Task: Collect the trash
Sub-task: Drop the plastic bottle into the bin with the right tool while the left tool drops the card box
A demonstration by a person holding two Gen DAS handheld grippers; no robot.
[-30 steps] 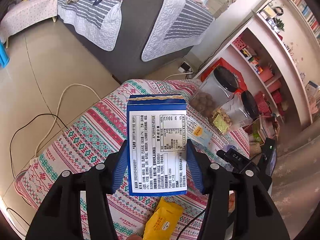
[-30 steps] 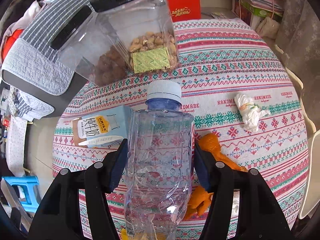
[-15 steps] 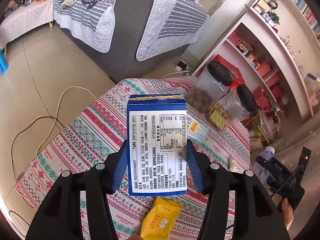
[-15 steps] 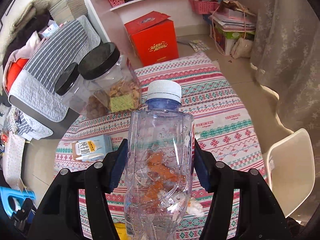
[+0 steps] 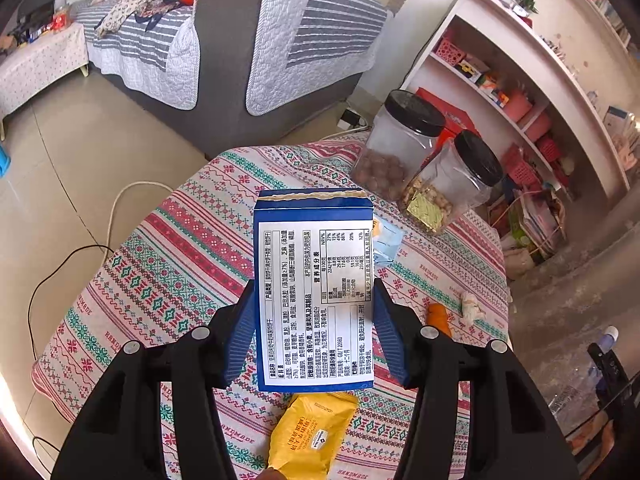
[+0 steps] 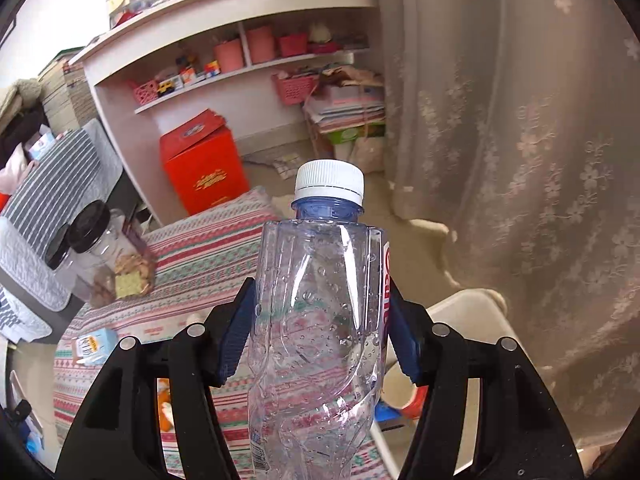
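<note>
Both grippers are clamped on trash: the left gripper (image 5: 314,320) pinches a flat blue cardboard box (image 5: 314,284) (white printed label) above the patterned woven tablecloth (image 5: 168,264). Right gripper (image 6: 316,320) squeezes a crinkled clear plastic bottle (image 6: 320,320), white ribbed cap (image 6: 329,182) forward.

A grey sofa (image 5: 236,64) under striped quilted covers is standing on a beige tiled floor (image 5: 64,152). White curved shelving (image 6: 240,40) is lining the wall. A lace curtain (image 6: 520,120) is hanging at right, daylight coming through it.
</note>
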